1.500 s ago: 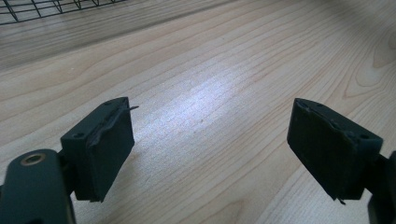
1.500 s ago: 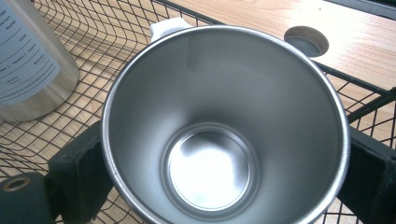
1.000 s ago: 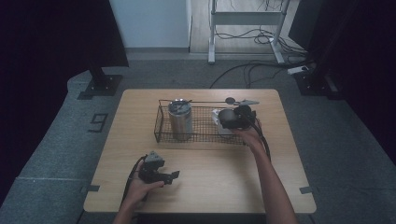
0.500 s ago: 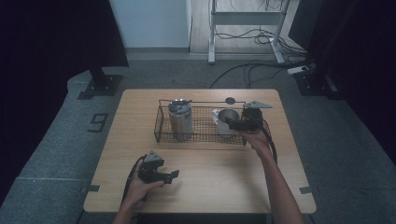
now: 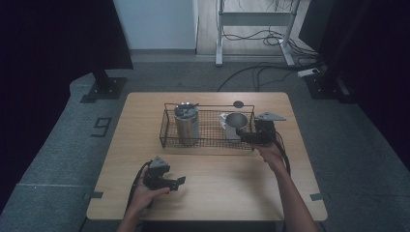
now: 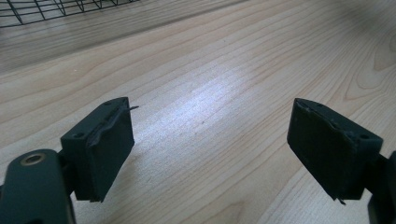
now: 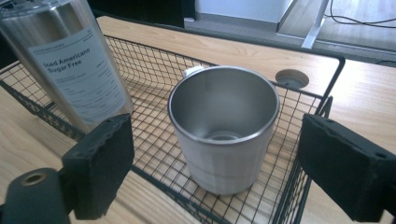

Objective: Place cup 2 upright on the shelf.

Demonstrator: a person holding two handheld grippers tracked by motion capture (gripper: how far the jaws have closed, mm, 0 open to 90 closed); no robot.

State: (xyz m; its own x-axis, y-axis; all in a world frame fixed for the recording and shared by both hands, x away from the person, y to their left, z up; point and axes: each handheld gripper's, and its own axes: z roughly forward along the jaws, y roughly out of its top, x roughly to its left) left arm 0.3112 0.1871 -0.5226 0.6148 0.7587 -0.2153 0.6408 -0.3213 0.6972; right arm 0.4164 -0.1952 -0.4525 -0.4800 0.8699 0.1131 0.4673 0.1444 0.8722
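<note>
A black wire basket [image 5: 167, 137] stands mid-table. A tall steel tumbler [image 5: 186, 123] with a printed label [image 7: 77, 70] is upright at its left end. An open steel mug [image 5: 235, 123] stands upright at its right end. My right gripper [image 5: 242, 137] is at the basket's right front corner. In the right gripper view it [image 7: 223, 161] is open, with the mug [image 7: 224, 126] a little ahead between the two pads [image 7: 100, 163] and untouched. My left gripper [image 5: 178, 182] rests on the front left of the table. It [image 6: 210, 149] is open over bare wood.
The wooden table [image 5: 217, 193] has a round cable hole [image 5: 238, 104] just behind the basket. The basket's wire rim [image 7: 327, 93] rises between my right gripper and the mug. A corner of the basket [image 6: 56, 9] lies far ahead of my left gripper.
My right gripper has drawn back from the mug, to the right and toward the table's front. The mug now stands clear in the basket. The left gripper has stayed put.
</note>
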